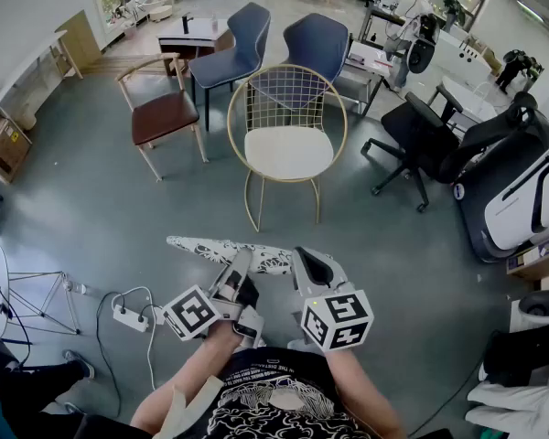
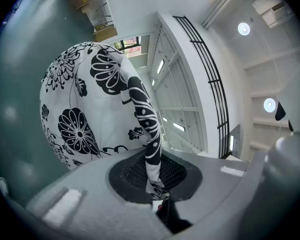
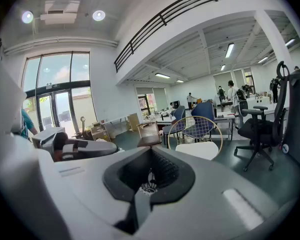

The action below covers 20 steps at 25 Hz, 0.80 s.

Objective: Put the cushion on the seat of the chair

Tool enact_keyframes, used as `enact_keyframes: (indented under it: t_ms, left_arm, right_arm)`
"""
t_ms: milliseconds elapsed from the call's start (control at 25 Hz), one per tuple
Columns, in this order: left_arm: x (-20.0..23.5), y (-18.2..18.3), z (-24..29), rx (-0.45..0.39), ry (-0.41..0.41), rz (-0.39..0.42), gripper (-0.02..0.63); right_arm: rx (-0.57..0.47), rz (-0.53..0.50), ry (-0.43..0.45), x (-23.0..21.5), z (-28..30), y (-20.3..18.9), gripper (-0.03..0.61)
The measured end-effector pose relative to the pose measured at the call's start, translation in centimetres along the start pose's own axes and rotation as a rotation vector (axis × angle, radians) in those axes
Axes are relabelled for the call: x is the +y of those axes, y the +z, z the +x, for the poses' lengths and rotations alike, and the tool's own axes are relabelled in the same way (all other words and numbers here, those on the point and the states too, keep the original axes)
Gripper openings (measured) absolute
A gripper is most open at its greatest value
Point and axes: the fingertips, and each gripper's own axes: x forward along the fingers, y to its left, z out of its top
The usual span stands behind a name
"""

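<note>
A white cushion with a black flower print point(image 1: 221, 251) hangs low in front of me, held flat between both grippers. My left gripper point(image 1: 244, 280) is shut on its near edge. In the left gripper view the cushion point(image 2: 82, 109) bulges out to the left, and a folded strip of it runs down into the shut left gripper point(image 2: 153, 180). My right gripper point(image 1: 313, 265) is shut on the cushion's right end; only a scrap of printed fabric point(image 3: 149, 182) shows between its pads. The gold wire chair with a white seat point(image 1: 288, 154) stands straight ahead, its seat point(image 3: 199, 149) bare.
A wooden chair with a brown seat point(image 1: 165, 117) stands left of the gold chair. Two blue chairs point(image 1: 245, 44) are behind it and a black office chair point(image 1: 423, 140) is to its right. A power strip with cable point(image 1: 128, 315) lies on the floor at my left. A large white machine point(image 1: 517, 199) is at far right.
</note>
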Motion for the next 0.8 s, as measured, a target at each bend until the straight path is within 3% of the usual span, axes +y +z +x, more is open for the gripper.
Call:
enact_keyframes:
  t_ms: [280, 800]
  left_arm:
    - [0.4, 0.5, 0.3, 0.012, -0.009, 0.011, 0.014]
    - [1.8, -0.1, 5.1, 0.057, 0.007, -0.014, 0.014]
  right_arm:
    - [0.005, 0.009, -0.017, -0.1, 0.0, -0.4, -0.003]
    - [0.009, 0.076, -0.051, -5.0, 2.2, -0.1, -0.003]
